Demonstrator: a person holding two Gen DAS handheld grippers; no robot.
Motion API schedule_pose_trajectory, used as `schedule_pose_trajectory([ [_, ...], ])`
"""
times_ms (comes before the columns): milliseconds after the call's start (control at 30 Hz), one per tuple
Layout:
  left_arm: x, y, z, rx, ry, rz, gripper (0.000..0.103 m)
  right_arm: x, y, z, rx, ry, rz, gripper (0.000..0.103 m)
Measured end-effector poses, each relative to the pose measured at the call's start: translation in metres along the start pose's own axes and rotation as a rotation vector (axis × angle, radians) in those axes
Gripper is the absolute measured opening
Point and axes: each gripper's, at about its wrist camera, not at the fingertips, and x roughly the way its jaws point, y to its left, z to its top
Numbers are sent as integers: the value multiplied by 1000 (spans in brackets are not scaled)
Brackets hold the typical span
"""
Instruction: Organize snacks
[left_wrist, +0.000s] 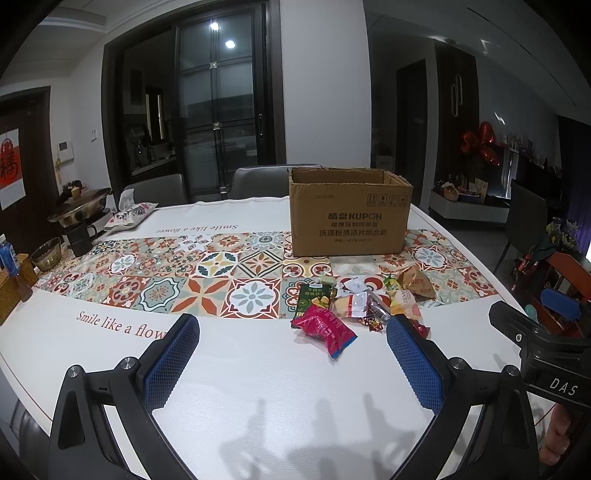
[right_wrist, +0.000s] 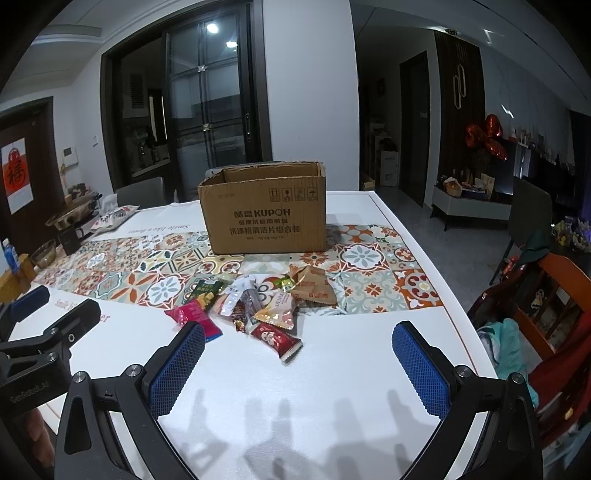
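Blue-padded left gripper (left_wrist: 291, 339) and right gripper (right_wrist: 299, 345): both hovered low over the white tabletop (right_wrist: 332, 369), jaws spread wide, holding nothing. Heap of assorted foil-wrapped snack packets (right_wrist: 258, 306): lay at 12 o'clock just beyond the right gripper, straddling the patterned tile-print runner (left_wrist: 207, 273). Open brown cardboard carton (left_wrist: 349, 214): stood upright at 12 o'clock behind the heap.
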Motion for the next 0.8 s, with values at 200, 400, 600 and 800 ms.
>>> schedule_pose_trajectory([
  [200,-1,0,0,0,0,0,103,-1,0,1,-1,-2,0,103],
  [400,0,-1,0,1,-1,0,103,-5,-2,5,-2,-11,2,102],
  [600,0,-1,0,0,-2,0,103,-6,-2,6,-2,-15,3,103],
  [800,-1,-1,1,1,-2,0,103,-6,-2,5,-2,-14,1,103],
])
